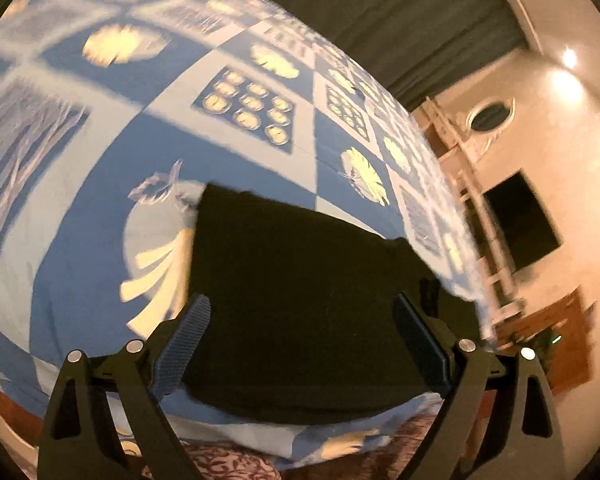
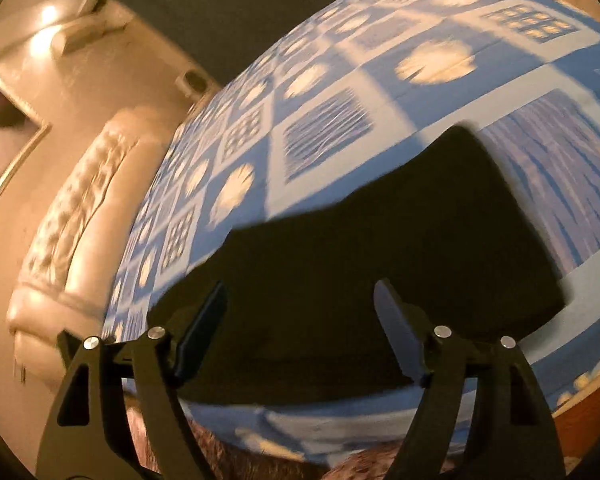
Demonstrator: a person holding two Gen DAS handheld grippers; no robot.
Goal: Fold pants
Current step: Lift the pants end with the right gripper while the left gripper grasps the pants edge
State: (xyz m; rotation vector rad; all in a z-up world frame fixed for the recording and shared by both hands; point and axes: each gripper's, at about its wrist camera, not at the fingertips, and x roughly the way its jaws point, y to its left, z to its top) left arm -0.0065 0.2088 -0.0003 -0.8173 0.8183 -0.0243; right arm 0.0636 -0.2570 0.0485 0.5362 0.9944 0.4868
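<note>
I had both grippers, left (image 1: 302, 312) and right (image 2: 300, 300), spread wide, holding nothing. Pants (image 1: 300, 280) lay folded near on the bedspread (image 1: 100, 160).

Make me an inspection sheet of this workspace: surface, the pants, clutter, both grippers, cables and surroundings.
Surface: bed cover, blue and white patchwork with pale flower prints, lying flat.
Job's things: dark pants, folded into a compact block near the bed's front edge; pictures blurred.
Clutter: nothing seen on the cover.
Grippers: left hand-held gripper open above the pants, holding nothing; right hand-held gripper open, holding nothing.
Cables: nothing seen.
Surroundings: padded headboard, framed picture, dark curtain, wall lamps.
</note>
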